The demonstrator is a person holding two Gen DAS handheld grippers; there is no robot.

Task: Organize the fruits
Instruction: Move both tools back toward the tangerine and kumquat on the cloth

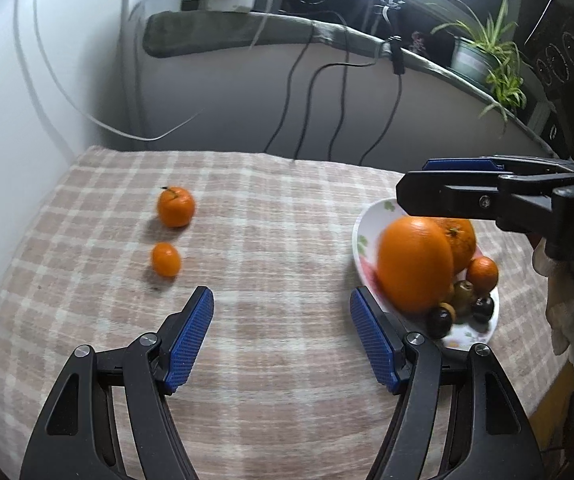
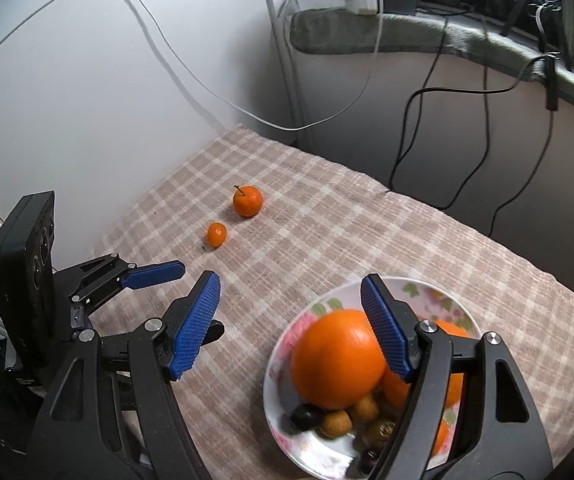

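A floral white plate (image 1: 363, 236) (image 2: 431, 296) holds a big orange (image 1: 415, 264) (image 2: 335, 360), a second orange (image 1: 461, 240), a small tangerine (image 1: 483, 274) and several small dark and brown fruits (image 2: 327, 420). On the checked cloth lie a stemmed tangerine (image 1: 175, 206) (image 2: 247, 201) and a smaller tangerine (image 1: 165, 259) (image 2: 216, 234). My left gripper (image 1: 282, 340) is open and empty, low over the cloth between them and the plate. My right gripper (image 2: 290, 332) is open, empty, above the plate's left edge; it also shows in the left wrist view (image 1: 431, 196).
The checked cloth (image 1: 271, 240) covers the table, which ends at a white wall on the left. Cables hang behind the far edge (image 2: 407, 152). A potted plant (image 1: 483, 56) stands on a ledge at the back right.
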